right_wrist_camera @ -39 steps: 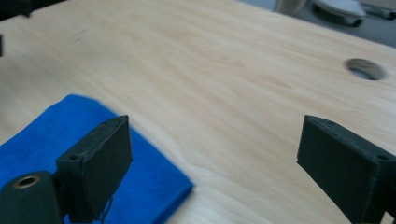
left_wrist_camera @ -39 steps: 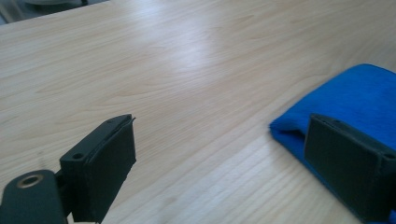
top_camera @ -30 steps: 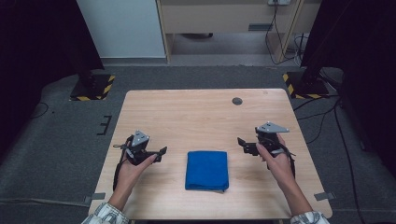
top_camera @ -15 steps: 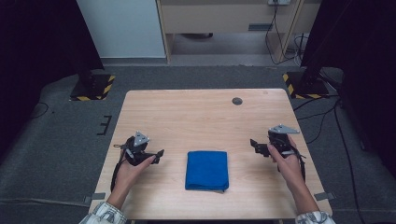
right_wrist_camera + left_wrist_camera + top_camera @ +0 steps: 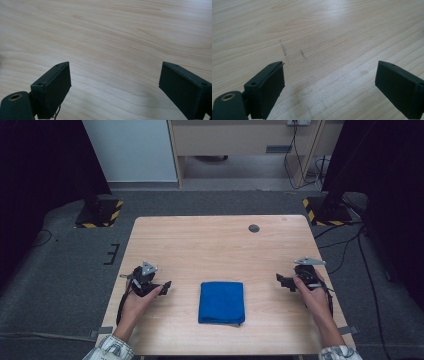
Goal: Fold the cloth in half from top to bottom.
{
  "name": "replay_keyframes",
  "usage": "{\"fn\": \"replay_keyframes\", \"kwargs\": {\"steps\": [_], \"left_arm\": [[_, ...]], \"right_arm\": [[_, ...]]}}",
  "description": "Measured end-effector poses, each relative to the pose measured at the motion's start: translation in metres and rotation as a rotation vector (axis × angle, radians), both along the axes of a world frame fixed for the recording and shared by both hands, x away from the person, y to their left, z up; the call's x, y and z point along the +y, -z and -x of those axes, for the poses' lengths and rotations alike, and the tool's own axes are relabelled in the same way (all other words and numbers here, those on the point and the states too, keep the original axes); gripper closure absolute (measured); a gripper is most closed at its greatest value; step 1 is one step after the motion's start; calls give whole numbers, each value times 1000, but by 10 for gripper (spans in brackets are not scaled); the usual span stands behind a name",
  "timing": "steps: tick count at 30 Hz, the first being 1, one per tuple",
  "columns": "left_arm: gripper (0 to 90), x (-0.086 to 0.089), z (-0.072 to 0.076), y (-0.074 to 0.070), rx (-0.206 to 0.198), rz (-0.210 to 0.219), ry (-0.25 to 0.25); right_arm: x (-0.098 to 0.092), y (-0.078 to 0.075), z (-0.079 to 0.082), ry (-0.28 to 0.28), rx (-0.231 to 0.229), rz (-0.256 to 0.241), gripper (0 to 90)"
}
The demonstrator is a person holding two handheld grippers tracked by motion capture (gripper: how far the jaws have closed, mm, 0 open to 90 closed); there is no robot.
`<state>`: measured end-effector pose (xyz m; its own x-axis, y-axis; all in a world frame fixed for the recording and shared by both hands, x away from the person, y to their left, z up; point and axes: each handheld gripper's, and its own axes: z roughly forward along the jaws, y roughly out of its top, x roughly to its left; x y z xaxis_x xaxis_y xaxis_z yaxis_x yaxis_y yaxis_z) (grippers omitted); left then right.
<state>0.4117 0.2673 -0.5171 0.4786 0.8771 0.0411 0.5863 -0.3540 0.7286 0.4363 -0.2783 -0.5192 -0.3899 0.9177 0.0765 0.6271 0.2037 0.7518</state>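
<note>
Between both grippers: blue cloth (image 5: 221,302) | left gripper (image 5: 167,284), right gripper (image 5: 278,278) jaws wide, empty

In the high view, the person's forearms are cut off by the near edge at the patterned sleeves (image 5: 109,351). The small dark round thing (image 5: 254,228) far on the table (image 5: 200,240) is too small to identify. Both gripper views crop the 2 jaws at the bottom edge.

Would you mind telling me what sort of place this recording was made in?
Probably a lab or recording studio, not a home: a bare wooden table stands on grey carpet, flanked by stand bases with yellow-black hazard tape, with cables trailing across the floor.
</note>
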Motion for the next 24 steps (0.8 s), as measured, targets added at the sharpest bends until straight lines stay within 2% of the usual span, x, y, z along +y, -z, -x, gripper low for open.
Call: {"fn": "replay_keyframes", "kwargs": {"steps": [2, 6, 10, 15, 18, 21, 24], "left_arm": [[77, 4, -1, 1, 5, 8, -14], [74, 12, -4, 4, 16, 23, -45], [73, 13, -7, 9, 43, 24, -61], [73, 9, -8, 15, 70, -13, -56], [39, 9, -8, 18, 64, 7, -50], [8, 8, -8, 20, 53, 12, -44], [5, 8, -8, 20, 54, 12, -44]], "right_arm": [[-9, 3, -1, 42, -6, -17, 114], [-17, 5, -2, 77, -7, -30, 111], [-17, 10, -4, 83, 7, -25, 105], [-14, 19, -7, 84, 24, 12, 84], [-13, 19, -8, 88, 25, 20, 83], [-4, 20, -6, 57, 22, 91, 68], [7, 20, -1, -9, 23, 93, 61]]}}
